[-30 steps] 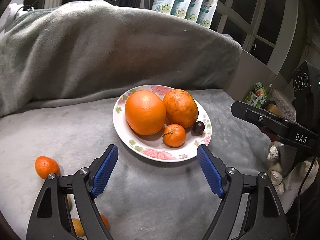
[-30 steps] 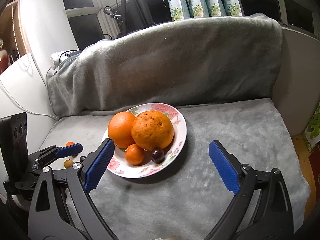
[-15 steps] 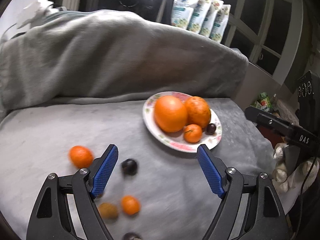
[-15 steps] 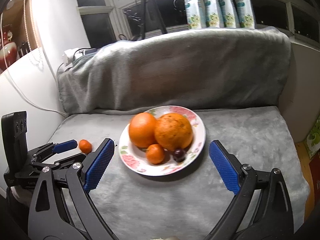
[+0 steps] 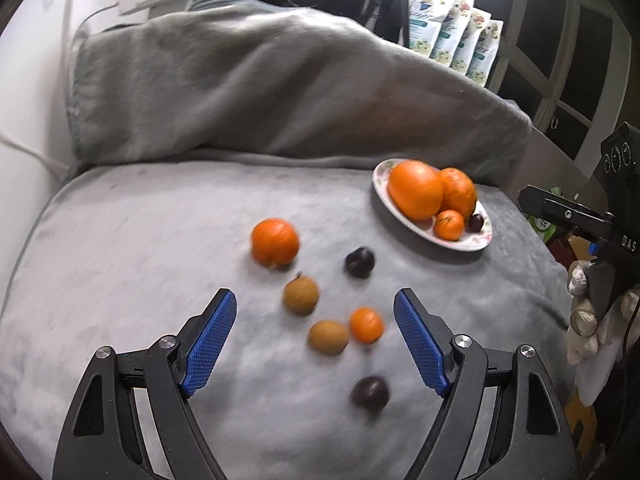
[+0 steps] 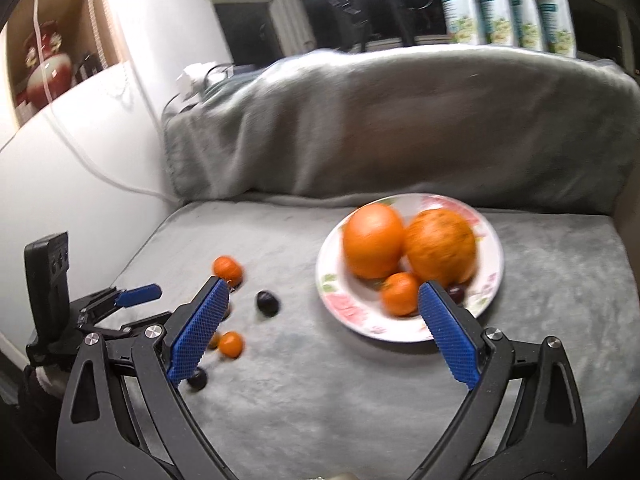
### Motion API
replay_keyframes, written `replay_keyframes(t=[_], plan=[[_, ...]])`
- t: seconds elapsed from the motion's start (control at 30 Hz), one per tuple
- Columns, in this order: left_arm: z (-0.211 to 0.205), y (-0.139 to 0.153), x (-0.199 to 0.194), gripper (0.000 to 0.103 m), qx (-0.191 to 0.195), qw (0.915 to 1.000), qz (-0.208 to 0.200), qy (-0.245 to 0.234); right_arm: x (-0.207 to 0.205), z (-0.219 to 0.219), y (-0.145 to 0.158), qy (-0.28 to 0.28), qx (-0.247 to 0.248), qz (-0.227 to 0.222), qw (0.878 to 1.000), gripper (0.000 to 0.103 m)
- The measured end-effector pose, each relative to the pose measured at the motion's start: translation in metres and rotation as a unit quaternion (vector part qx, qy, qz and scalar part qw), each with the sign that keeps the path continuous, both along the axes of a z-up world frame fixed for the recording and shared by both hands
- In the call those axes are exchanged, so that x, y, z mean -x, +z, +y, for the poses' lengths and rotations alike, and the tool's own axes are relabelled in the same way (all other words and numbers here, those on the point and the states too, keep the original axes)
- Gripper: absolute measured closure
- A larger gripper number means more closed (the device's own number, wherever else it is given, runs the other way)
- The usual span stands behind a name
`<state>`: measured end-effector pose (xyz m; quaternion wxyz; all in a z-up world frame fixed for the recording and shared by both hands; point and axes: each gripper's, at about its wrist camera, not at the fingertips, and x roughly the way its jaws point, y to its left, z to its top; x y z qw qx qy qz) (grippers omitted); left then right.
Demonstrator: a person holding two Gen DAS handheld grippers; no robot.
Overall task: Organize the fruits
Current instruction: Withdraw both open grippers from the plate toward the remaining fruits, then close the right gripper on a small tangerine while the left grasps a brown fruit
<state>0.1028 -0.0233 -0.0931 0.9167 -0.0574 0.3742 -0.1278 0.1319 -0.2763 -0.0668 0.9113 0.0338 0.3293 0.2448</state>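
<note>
The left claw [image 5: 314, 344] hangs spread and empty directly over the loose fruit on the grey blanket [image 5: 140, 248]; a small tangerine [image 5: 366, 325] lies between its pads. The right claw [image 6: 320, 328], also spread and empty, sits nearer the floral plate [image 6: 340, 308].

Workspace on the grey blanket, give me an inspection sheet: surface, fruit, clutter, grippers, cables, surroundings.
Surface: grey blanket covering seat and backrest.
Job's things: floral plate holds two oranges, a mandarin and a dark cherry. Loose on the blanket: large mandarin, small mandarin, two brown longans, two dark cherries.
Clutter: nothing seen.
Grippers: left hand-held gripper open above the loose fruit, empty; right hand-held gripper open, empty.
Cables: white cable along the wall.
Surroundings: pouches on the sill, dark windows, tripod.
</note>
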Motion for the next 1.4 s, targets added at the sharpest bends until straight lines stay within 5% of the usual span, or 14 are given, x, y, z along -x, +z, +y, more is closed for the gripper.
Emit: replay_keyframes(t=[0.27,0.7,1.13,1.4], plan=[[0.029,-0.011,-0.008,0.035,0.047,0.9983,0.028,0.019,0.015,0.036,-0.020,0.064,0.031,0.006,0.997,0.008],[0.020,-0.029,-0.035,0.059,0.116,0.9901,0.079,-0.004,0.017,0.089,-0.061,0.152,0.092,0.043,0.983,0.053],[0.010,-0.038,-0.051,0.065,0.103,0.9899,0.096,-0.016,0.009,0.115,-0.077,0.180,0.123,0.055,0.974,0.066],[0.012,-0.043,-0.052,0.078,0.093,0.9906,0.100,-0.012,-0.002,0.124,-0.085,0.189,0.125,0.065,0.972,0.073]])
